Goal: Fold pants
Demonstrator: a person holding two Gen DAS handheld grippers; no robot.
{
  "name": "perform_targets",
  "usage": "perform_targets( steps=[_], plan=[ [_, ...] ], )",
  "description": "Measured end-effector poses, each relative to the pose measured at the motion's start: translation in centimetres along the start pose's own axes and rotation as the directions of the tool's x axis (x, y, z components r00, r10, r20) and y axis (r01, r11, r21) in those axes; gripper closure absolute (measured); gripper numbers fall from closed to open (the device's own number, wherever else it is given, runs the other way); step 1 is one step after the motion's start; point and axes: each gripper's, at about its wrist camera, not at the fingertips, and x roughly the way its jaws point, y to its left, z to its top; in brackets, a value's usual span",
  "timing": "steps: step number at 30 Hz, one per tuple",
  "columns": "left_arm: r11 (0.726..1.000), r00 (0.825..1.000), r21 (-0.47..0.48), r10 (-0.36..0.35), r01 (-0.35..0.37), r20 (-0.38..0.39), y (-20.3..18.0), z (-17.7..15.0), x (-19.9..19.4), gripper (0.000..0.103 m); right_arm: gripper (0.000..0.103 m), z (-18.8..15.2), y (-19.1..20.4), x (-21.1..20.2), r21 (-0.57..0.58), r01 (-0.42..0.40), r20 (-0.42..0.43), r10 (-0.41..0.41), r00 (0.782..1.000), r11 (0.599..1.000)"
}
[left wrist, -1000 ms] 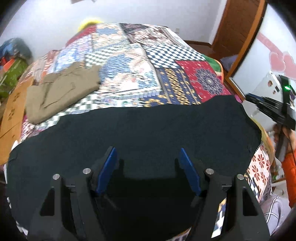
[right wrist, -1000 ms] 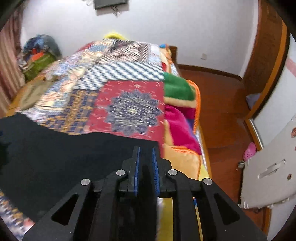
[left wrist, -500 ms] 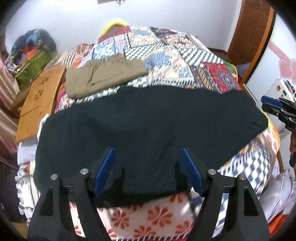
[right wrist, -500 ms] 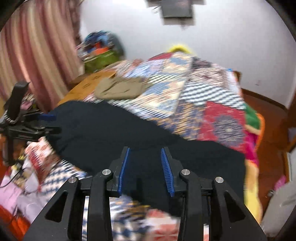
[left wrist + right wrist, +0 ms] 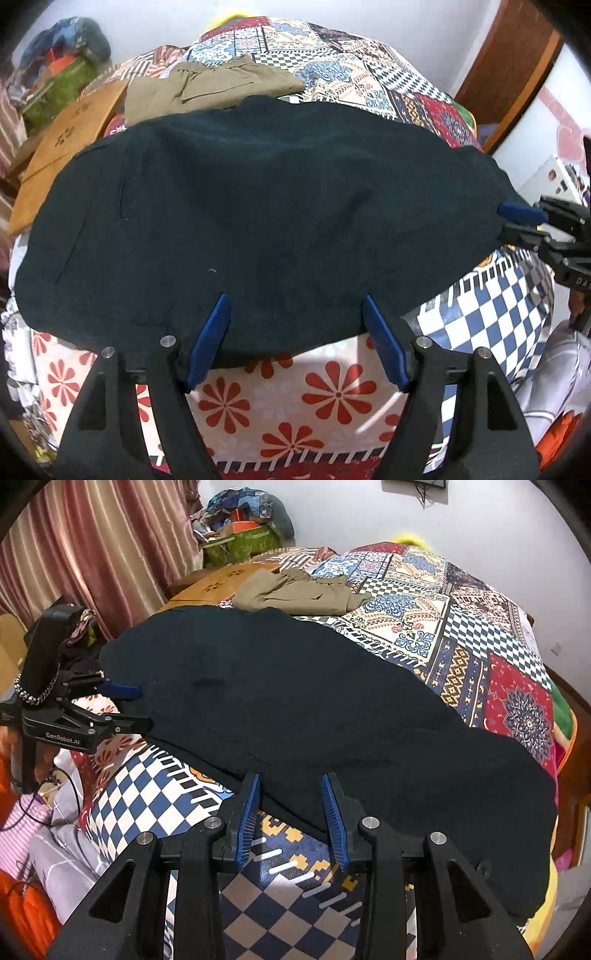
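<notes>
Dark navy pants (image 5: 266, 206) lie spread flat across the patchwork bed; they also fill the middle of the right wrist view (image 5: 295, 709). My left gripper (image 5: 295, 328) is open and empty, its blue pads just at the pants' near edge. My right gripper (image 5: 290, 805) is open and empty, at the near edge of the pants over the checkered cover. Each gripper shows in the other's view: the right one (image 5: 524, 221) at the pants' right end, the left one (image 5: 125, 709) at their left end.
Folded olive-brown pants (image 5: 214, 85) lie further back on the bed (image 5: 369, 85), also visible in the right wrist view (image 5: 303, 590). A wooden board (image 5: 66, 147) is at the bed's left side. Curtains (image 5: 92, 546) and a clutter pile (image 5: 243, 528) stand behind.
Both grippers have pulled back from the pants towards the bed's near side. The right gripper, shut a second ago, has opened; the pants now lie flat and released.
</notes>
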Motion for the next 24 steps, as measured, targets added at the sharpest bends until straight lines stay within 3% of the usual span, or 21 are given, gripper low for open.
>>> perform_targets(
  steps=[2, 8, 15, 20, 24],
  plan=[
    [1.000, 1.000, -0.010, -0.006, 0.006, 0.003, 0.1, 0.1, 0.1, 0.029, 0.086, 0.0, 0.1, 0.1, -0.003, 0.010, -0.005, -0.010, 1.000, 1.000],
    [0.999, 1.000, -0.035, -0.018, 0.018, 0.008, 0.4, -0.2, 0.1, 0.029, 0.094, -0.4, 0.1, -0.2, 0.010, -0.026, -0.032, 0.026, 0.999, 1.000],
    [0.998, 1.000, -0.054, -0.013, 0.014, 0.014, 1.0, -0.1, -0.9, 0.029, 0.092, 0.0, -0.4, -0.9, 0.048, -0.059, -0.047, 0.061, 0.997, 0.997],
    [0.996, 0.993, -0.089, 0.019, -0.009, 0.113, 3.1, 1.5, -4.5, 0.029, 0.085, 2.2, -0.6, -2.5, 0.032, -0.042, 0.012, 0.042, 0.999, 0.999],
    [0.988, 0.978, -0.137, 0.099, -0.075, 0.183, 6.2, 3.4, -6.6, 0.029, 0.078, 5.0, -0.6, -2.8, 0.009, -0.019, 0.066, 0.019, 0.998, 1.000]
  ],
)
